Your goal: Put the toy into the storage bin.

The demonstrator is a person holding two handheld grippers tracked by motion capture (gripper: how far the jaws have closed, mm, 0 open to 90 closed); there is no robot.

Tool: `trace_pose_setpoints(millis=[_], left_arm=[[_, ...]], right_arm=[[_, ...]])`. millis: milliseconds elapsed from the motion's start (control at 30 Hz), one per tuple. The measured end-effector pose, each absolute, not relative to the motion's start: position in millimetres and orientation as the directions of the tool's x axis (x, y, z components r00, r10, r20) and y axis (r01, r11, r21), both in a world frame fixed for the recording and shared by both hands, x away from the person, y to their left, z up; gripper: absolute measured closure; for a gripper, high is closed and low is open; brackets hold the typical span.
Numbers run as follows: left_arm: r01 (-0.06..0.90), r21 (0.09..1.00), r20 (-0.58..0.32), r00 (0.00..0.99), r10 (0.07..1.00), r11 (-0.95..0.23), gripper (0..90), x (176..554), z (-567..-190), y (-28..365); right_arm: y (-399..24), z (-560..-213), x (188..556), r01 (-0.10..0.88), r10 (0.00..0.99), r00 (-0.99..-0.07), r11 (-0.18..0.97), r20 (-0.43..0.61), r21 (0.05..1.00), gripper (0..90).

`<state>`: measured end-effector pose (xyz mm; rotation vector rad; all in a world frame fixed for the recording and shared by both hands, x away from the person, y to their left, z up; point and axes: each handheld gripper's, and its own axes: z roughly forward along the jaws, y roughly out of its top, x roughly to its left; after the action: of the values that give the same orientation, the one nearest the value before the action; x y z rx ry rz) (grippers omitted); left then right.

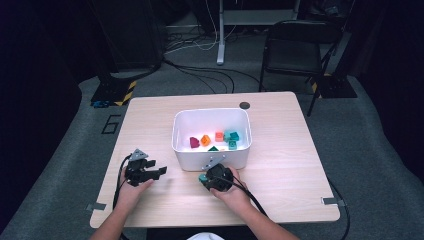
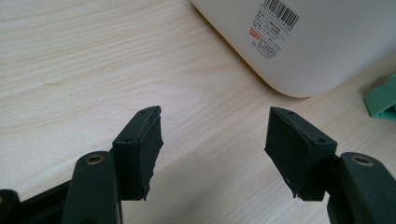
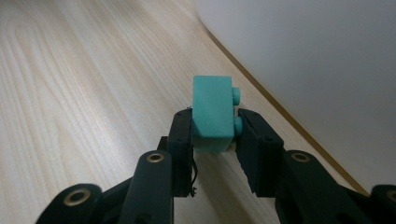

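Counting comes first: one white bin [image 1: 182, 150], two grippers, and one teal brick outside the bin. Inside the bin, the high view shows about seven small coloured pieces: one magenta [image 1: 194, 142], two orange [image 1: 205, 140], and several teal or green ones [image 1: 231, 136] bunched toward the right, too small to count surely.

One teal brick [image 3: 212, 112] sits between the fingers of the right gripper [image 3: 215, 128], which clamp it from both sides near its lower end. In the right gripper view its long axis runs up and away from the fingers, with most of its body standing clear above them. Two round studs stick out sideways from its right face, toward the bin wall; the lower stud lies against the right finger [image 3: 254, 140]. In the high view this gripper [image 1: 204, 178] is just in front of the bin's near wall, low over the wooden surface [image 1: 280, 170], with the brick showing as a teal spot at its left.

Fingers of the left gripper [image 2: 214, 140] stand wide apart with bare surface between them. That gripper [image 1: 162, 171] rests left of the bin, well apart from the right one. Its own view shows the bin's rounded corner with one barcode label [image 2: 273, 21], and the teal brick [image 2: 383, 100] at the right edge.
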<state>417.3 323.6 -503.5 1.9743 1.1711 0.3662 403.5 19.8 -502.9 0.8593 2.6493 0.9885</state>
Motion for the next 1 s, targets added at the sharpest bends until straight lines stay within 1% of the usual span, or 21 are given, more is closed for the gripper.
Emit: trace_pose_setpoints(millis=[267, 433, 500, 600, 733, 900, 1000], left_arm=[[0.606, 0.753, -0.144, 0.53, 0.836, -0.255, 36.0, 417, -504, 323], [0.606, 0.755, -0.144, 0.526, 0.838, -0.25, 36.0, 417, -503, 323], [0.606, 0.754, -0.144, 0.527, 0.837, -0.252, 35.9, 417, -503, 323], [0.605, 0.755, -0.143, 0.53, 0.836, -0.255, 36.0, 417, -503, 323], [0.606, 0.755, -0.144, 0.526, 0.838, -0.251, 36.0, 417, -503, 324], [0.606, 0.755, -0.143, 0.528, 0.837, -0.253, 36.0, 417, -503, 323], [0.606, 0.755, -0.144, 0.527, 0.838, -0.251, 36.0, 417, -503, 323]], right_arm=[[16, -492, 398, 0.444, 0.556, -0.83, 0.614, 0.041, 0.652, 66.8], [14, -478, 393, 0.441, 0.547, -0.835, 0.609, 0.054, 0.659, 66.8], [12, -469, 391, 0.435, 0.531, -0.844, 0.607, 0.067, 0.665, 66.8], [11, -456, 387, 0.417, 0.515, -0.855, 0.616, 0.059, 0.669, 66.8], [10, -437, 381, 0.418, 0.499, -0.862, 0.61, 0.083, 0.673, 66.8], [7, -409, 379, 0.393, 0.46, -0.883, 0.616, 0.093, 0.683, 66.8], [6, -389, 378, 0.388, 0.455, -0.885, 0.609, 0.096, 0.691, 66.8]])
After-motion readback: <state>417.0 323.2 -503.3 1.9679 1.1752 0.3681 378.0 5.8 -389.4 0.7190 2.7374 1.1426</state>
